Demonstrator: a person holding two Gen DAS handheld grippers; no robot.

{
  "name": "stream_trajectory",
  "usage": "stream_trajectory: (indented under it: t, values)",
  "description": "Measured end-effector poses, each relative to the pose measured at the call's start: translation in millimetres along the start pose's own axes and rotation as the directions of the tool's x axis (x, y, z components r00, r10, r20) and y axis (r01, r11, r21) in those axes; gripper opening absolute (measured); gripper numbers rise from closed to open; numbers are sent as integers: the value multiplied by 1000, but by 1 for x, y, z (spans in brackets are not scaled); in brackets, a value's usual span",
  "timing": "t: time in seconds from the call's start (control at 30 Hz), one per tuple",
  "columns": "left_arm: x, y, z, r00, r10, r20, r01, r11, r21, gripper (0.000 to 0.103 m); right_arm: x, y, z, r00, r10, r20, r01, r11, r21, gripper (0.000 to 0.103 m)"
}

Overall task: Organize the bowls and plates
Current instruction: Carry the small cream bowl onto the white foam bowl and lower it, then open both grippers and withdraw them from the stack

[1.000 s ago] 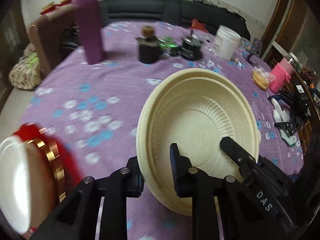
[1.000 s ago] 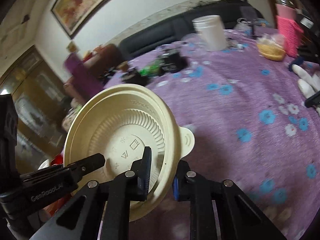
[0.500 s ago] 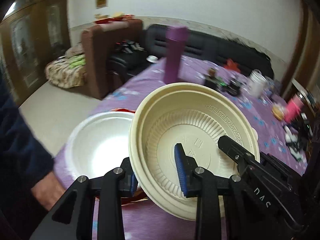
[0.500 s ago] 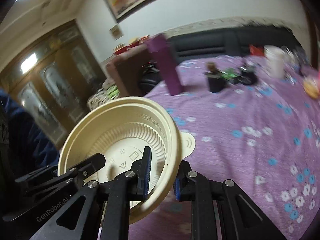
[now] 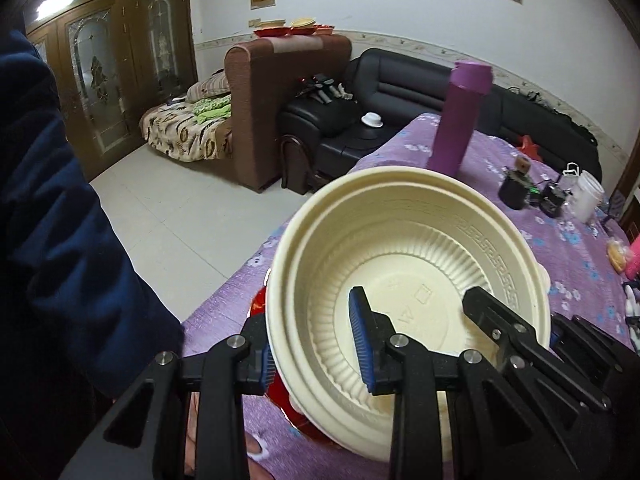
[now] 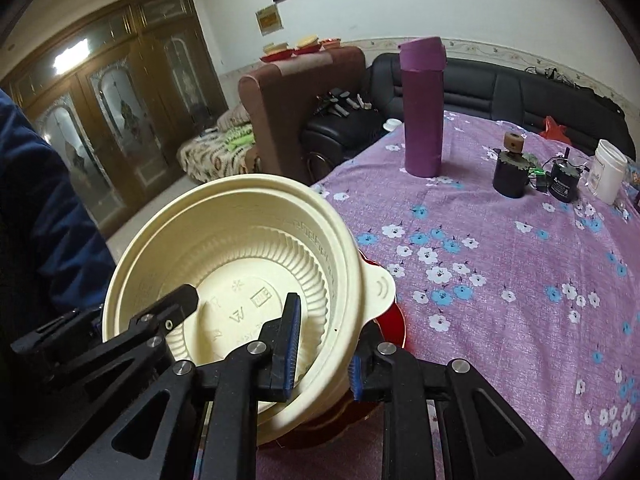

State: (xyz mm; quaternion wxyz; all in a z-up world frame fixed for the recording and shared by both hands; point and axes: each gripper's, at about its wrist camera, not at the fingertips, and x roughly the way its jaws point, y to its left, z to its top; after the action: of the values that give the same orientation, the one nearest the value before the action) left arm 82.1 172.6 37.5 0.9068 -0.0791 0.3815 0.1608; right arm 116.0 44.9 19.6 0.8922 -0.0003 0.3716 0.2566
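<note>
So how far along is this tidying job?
Done: nothing clearly finished. In hand: the left tool and right tool hold the cream bowl by opposite rims, right over a red dish at the edge of the table. Whether it rests there I cannot tell. The left tool's jaws have just been opening, with the rim between them. Left: letting go, and perhaps the bowls on the brown armchair.

A lived-in home sitting room.
A black sofa [image 5: 420, 88] and brown armchair [image 5: 272, 92] fill the upper centre, carved wooden cabinets [image 5: 104, 60] upper left, a floral purple tablecloth [image 6: 500, 264] right.
</note>
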Motion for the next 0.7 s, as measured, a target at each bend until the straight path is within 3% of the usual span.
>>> stream_trajectory:
  t: [0.1, 0.23, 0.3, 0.4, 0.7]
  values:
    - [6, 4, 1, 1000, 19, -3, -19, 1000, -2, 34, 7, 7, -4, 1000, -28, -10, 28, 999, -22, 24]
    - [1, 14, 0, 998, 51, 33, -50, 998, -28, 60, 11, 18, -7, 997, -75, 15, 76, 994, -75, 28]
    - [-5, 18, -1, 997, 44, 55, -42, 998, -41, 68, 12, 21, -9, 996, -90, 24, 91, 992, -90, 39]
    - [-16, 21, -3, 995, 54, 86, -50, 998, -46, 71, 10, 22, -9, 997, -72, 34, 75, 993, -86, 54]
    - [-50, 23, -17, 986, 52, 160, -41, 997, -69, 84, -24, 22, -14, 989, -78, 122, 88, 993, -83, 72]
